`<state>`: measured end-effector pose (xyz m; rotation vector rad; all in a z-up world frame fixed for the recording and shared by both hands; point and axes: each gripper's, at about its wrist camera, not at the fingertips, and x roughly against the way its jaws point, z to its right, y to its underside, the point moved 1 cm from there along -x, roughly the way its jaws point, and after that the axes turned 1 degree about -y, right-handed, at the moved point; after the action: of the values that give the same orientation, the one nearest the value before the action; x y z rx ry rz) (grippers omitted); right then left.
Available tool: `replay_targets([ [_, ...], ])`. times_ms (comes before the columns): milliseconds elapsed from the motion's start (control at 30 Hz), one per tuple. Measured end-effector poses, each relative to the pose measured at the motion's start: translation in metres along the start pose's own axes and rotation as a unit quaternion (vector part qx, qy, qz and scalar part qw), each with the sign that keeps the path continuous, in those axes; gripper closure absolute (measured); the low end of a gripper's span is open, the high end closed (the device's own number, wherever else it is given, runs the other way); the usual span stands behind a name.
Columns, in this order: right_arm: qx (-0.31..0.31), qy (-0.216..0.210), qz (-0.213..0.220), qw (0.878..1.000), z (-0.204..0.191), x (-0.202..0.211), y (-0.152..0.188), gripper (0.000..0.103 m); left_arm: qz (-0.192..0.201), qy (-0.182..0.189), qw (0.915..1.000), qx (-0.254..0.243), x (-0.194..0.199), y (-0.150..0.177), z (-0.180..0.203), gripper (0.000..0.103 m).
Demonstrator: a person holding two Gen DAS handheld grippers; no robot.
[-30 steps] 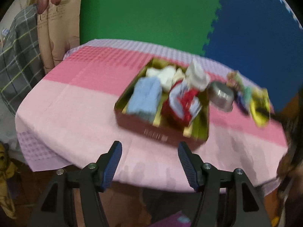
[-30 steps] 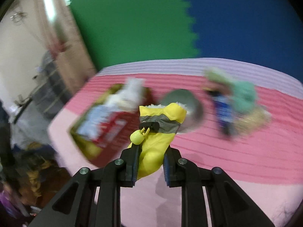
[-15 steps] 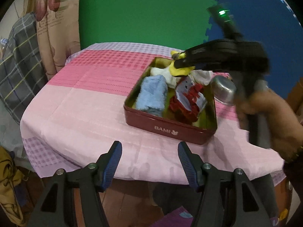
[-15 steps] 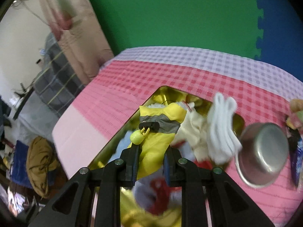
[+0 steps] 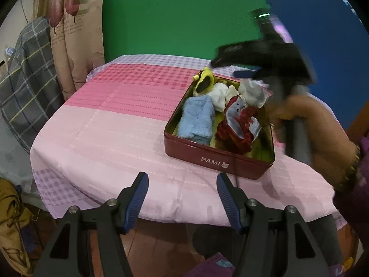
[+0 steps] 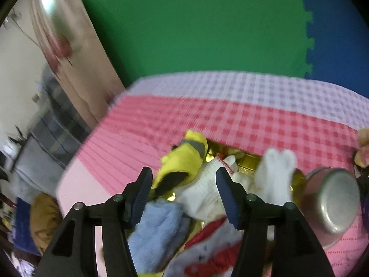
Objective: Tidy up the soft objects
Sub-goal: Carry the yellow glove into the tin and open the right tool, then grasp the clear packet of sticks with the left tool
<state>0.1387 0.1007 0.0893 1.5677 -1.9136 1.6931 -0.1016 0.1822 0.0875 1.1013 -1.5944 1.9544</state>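
A red tin box (image 5: 216, 159) sits on the pink tablecloth and holds a blue towel (image 5: 198, 120), white socks (image 5: 221, 94), a red-and-white cloth (image 5: 239, 124) and a yellow soft pouch (image 5: 204, 83) at its far left corner. In the right wrist view the yellow pouch (image 6: 184, 164) lies free on the box's far edge, beyond my right gripper (image 6: 183, 184), whose jaws are opening with nothing pressed between them. My right gripper (image 5: 244, 72) hovers over the box's far side. My left gripper (image 5: 182, 194) stands open and empty near the table's front edge.
A steel bowl (image 6: 332, 198) lies on its side right of the box. Small toys (image 6: 362, 152) sit at the far right. A curtain (image 5: 69, 30) and a plaid cloth (image 5: 25, 73) stand left of the table. A hand (image 5: 318, 138) holds the right gripper.
My right gripper carried the yellow pouch leftward from the table's right side to over the box, then opened and let it drop at the far corner. The left gripper stayed put.
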Motion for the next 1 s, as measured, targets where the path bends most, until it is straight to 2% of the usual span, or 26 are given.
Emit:
replay_targets([
  [67, 0.013, -0.002, 0.033, 0.999, 0.004, 0.036, 0.012, 0.037, 0.001, 0.008, 1.0, 0.001, 0.0, 0.002, 0.002, 0.04],
  [100, 0.028, 0.007, 0.048, 0.998, 0.008, 0.055, 0.022, 0.026, 0.002, 0.011, 0.9999, 0.0, 0.001, 0.002, 0.004, 0.04],
  [133, 0.044, 0.023, 0.058, 0.997, 0.013, 0.072, 0.035, 0.016, 0.003, 0.016, 0.9999, -0.005, 0.001, 0.004, 0.006, 0.04],
  [200, 0.083, 0.085, 0.07, 0.99, 0.033, 0.107, 0.069, 0.01, 0.008, 0.022, 0.9996, -0.015, 0.003, 0.007, 0.014, 0.04],
  [300, 0.109, 0.169, 0.044, 0.979, 0.079, 0.136, 0.106, 0.01, 0.012, 0.03, 0.9983, -0.049, 0.005, 0.012, 0.033, 0.04],
  [367, 0.109, 0.231, 0.027, 0.967, 0.12, 0.156, 0.127, 0.01, 0.016, 0.034, 0.9964, -0.076, 0.007, 0.016, 0.048, 0.04],
  [433, 0.082, 0.284, 0.006, 0.955, 0.172, 0.178, 0.143, 0.01, 0.014, 0.043, 0.9945, -0.094, 0.009, 0.019, 0.064, 0.04],
  [500, 0.04, 0.33, -0.012, 0.943, 0.228, 0.2, 0.154, 0.01, -0.002, 0.078, 0.9904, -0.114, 0.01, 0.018, 0.084, 0.04],
  [633, -0.016, 0.391, -0.03, 0.92, 0.308, 0.226, 0.166, 0.01, -0.023, 0.119, 0.9821, -0.145, 0.01, 0.007, 0.126, 0.04],
  [700, -0.044, 0.402, -0.038, 0.914, 0.335, 0.231, 0.171, 0.01, -0.031, 0.136, 0.9777, -0.157, 0.009, -0.001, 0.149, 0.04],
  [733, -0.066, 0.392, -0.035, 0.917, 0.348, 0.235, 0.175, 0.003, -0.035, 0.145, 0.9759, -0.159, 0.008, -0.008, 0.162, 0.04],
  [767, -0.09, 0.373, -0.022, 0.923, 0.358, 0.239, 0.177, 0.003, -0.04, 0.155, 0.9741, -0.159, 0.006, -0.014, 0.173, 0.04],
  [867, -0.134, 0.343, -0.01, 0.93, 0.373, 0.246, 0.178, 0.002, -0.059, 0.193, 0.9679, -0.15, -0.003, -0.035, 0.202, 0.04],
  [933, -0.137, 0.337, -0.011, 0.931, 0.375, 0.244, 0.179, 0.002, -0.071, 0.222, 0.9606, -0.151, -0.011, -0.048, 0.225, 0.04],
  [1000, -0.125, 0.329, -0.013, 0.936, 0.37, 0.241, 0.178, 0.001, -0.078, 0.234, 0.9545, -0.167, -0.024, -0.061, 0.256, 0.04],
])
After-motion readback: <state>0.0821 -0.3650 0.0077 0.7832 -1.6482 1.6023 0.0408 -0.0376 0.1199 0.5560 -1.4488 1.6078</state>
